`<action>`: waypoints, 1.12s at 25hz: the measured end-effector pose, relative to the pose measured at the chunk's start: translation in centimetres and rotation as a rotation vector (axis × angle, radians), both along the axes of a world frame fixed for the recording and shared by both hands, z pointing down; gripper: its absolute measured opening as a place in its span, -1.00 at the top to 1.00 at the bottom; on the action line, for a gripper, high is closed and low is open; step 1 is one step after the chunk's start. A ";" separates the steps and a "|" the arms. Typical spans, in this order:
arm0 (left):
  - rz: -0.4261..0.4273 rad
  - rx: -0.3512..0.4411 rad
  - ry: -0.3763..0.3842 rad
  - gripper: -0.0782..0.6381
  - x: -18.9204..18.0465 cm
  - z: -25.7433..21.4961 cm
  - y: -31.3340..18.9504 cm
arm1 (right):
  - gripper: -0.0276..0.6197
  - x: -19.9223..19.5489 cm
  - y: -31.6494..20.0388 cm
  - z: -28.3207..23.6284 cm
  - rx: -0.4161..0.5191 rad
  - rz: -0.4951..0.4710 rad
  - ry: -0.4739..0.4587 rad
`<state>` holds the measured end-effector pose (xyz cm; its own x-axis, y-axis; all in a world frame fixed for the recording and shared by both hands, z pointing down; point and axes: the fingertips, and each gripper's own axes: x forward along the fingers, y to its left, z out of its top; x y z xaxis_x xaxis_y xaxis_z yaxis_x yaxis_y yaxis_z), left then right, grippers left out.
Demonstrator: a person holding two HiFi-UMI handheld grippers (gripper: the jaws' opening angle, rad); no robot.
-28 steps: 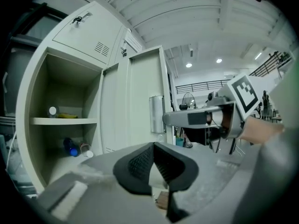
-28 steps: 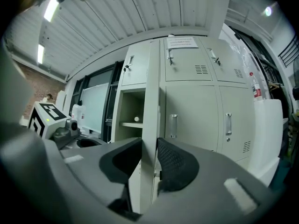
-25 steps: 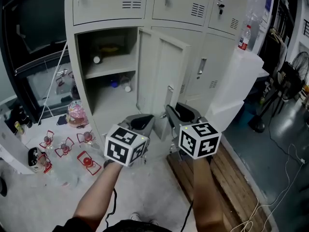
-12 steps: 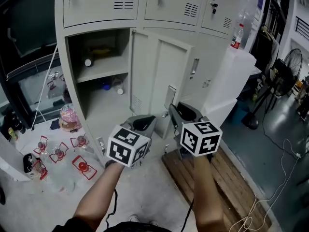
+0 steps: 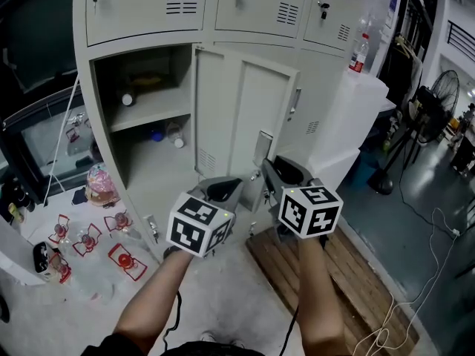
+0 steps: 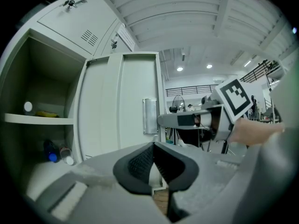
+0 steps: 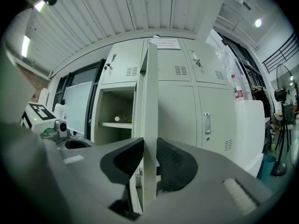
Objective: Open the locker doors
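Standing on concrete floor (image 5: 237,291), grey lockers (image 5: 141,6) seen; locker door (image 5: 237,117) swung outward, long axis upright, free edge pinched by right gripper (image 7: 149,162); left gripper (image 6: 153,158) closed on nothing.

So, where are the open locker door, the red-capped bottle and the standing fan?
open locker door (image 5: 245,117), head view, middle of its panel.
red-capped bottle (image 5: 358,55), head view, its body.
standing fan (image 5: 445,87), head view, its round cage.

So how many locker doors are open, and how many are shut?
Open locker door: 1
Shut locker doors: 5
Total: 6
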<state>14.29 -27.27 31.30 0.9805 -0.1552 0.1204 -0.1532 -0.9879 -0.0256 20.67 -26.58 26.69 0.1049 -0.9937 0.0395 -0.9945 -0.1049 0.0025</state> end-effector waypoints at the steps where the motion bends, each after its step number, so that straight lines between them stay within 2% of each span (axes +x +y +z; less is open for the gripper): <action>1: 0.003 0.000 0.001 0.77 0.0 0.0 0.0 | 0.63 0.0 0.0 0.0 -0.001 0.002 0.003; 10: 0.023 0.006 -0.004 0.77 0.1 -0.1 0.4 | 0.60 -0.3 0.3 -0.2 -0.001 0.017 0.028; 16: 0.006 0.019 0.001 0.77 -0.2 -0.1 0.7 | 0.60 -0.5 0.9 -0.3 0.021 0.003 0.032; 22: -0.059 0.035 0.007 0.77 0.0 -0.3 1.0 | 0.52 -0.8 1.5 -0.4 0.034 -0.070 0.045; 28: -0.195 0.036 0.009 0.77 0.4 0.0 0.6 | 0.42 -0.5 1.7 -0.1 0.042 -0.203 0.044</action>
